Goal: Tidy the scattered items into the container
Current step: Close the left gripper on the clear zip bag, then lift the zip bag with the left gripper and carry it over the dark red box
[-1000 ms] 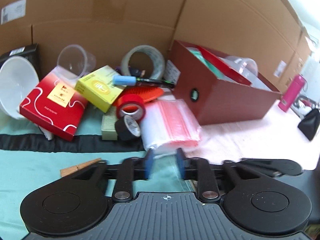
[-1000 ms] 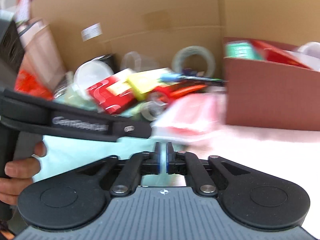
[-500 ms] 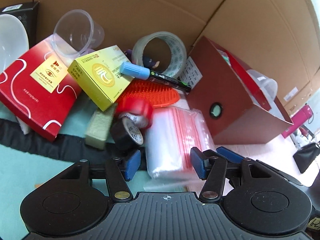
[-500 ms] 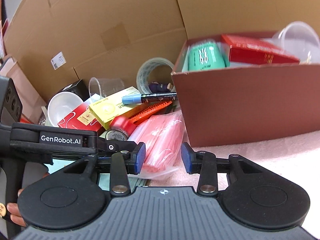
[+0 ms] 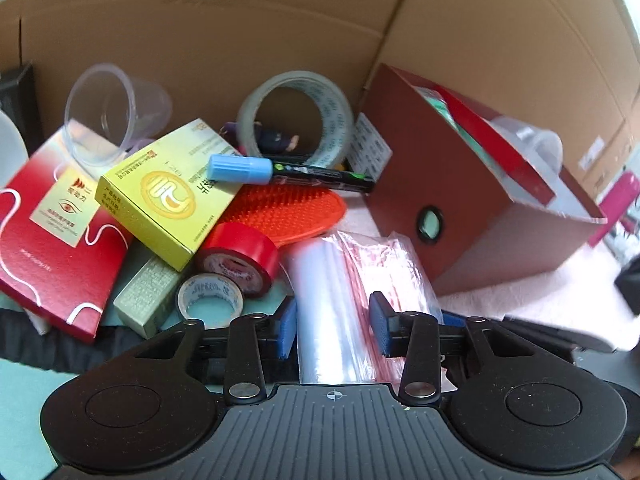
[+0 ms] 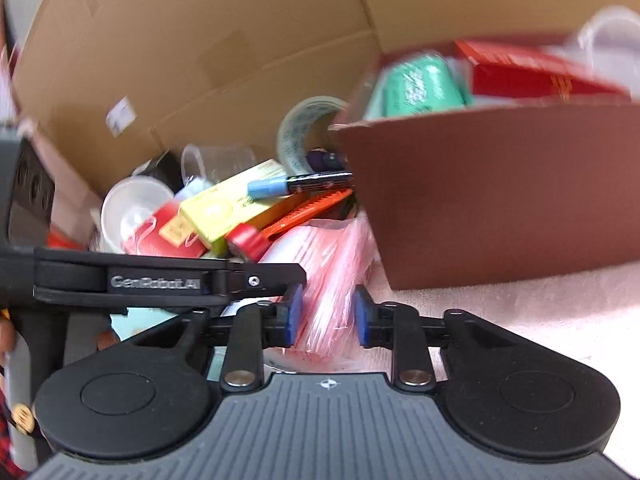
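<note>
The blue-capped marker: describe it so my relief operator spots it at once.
Start at the dark red box on the right and look just left of its near corner. The marker lies across the yellow box and orange brush, before the clear tape roll. Only it has a black barrel with a pale blue cap.

1. Bright, even daylight; glare washes out the left view's upper right corner.
2. Fisheye bends the cardboard wall [image 5: 240, 40]; corners go black.
3. Right view smears the brown box [image 6: 500, 200].
</note>
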A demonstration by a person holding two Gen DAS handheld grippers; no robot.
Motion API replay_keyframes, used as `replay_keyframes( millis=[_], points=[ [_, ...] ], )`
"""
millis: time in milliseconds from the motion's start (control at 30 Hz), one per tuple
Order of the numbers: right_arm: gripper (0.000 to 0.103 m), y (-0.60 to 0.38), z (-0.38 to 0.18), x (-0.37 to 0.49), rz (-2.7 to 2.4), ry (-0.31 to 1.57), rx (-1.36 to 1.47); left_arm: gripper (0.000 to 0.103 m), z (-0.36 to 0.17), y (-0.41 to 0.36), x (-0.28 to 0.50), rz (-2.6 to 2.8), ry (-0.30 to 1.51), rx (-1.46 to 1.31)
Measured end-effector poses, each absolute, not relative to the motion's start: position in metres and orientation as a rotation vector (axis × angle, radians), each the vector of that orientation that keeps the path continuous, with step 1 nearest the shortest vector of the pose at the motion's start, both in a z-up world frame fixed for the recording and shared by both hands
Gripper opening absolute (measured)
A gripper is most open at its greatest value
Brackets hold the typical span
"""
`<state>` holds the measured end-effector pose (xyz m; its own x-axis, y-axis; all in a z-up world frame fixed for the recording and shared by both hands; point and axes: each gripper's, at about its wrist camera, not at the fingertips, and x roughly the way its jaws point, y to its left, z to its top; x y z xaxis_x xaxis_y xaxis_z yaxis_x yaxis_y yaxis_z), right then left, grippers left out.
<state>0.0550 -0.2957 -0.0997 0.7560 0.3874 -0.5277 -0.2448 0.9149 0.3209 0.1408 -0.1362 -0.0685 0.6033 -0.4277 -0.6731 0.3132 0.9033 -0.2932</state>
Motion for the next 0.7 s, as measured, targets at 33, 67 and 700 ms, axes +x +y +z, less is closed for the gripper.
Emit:
replay_keyframes(
  millis=[33, 67, 700],
  points=[
    [0.026, -0.294, -0.098, 0.050, 0.346, 0.623, 0.227, 0.037, -0.068, -0.136, 0.137, -0.433, 0.822, -0.153],
    [0.025, -0.294, -0.097, 0.044, 0.347, 0.623, 0.225, 0.037, -0.067, -0.136, 0.132, -0.437, 0.827, -0.156],
    [0.045, -0.316, -0.097, -0.014, 0.358, 0.636, 0.277, 0.074, -0.068, -0.138, 0.083, -0.434, 0.875, -0.188]
  ],
)
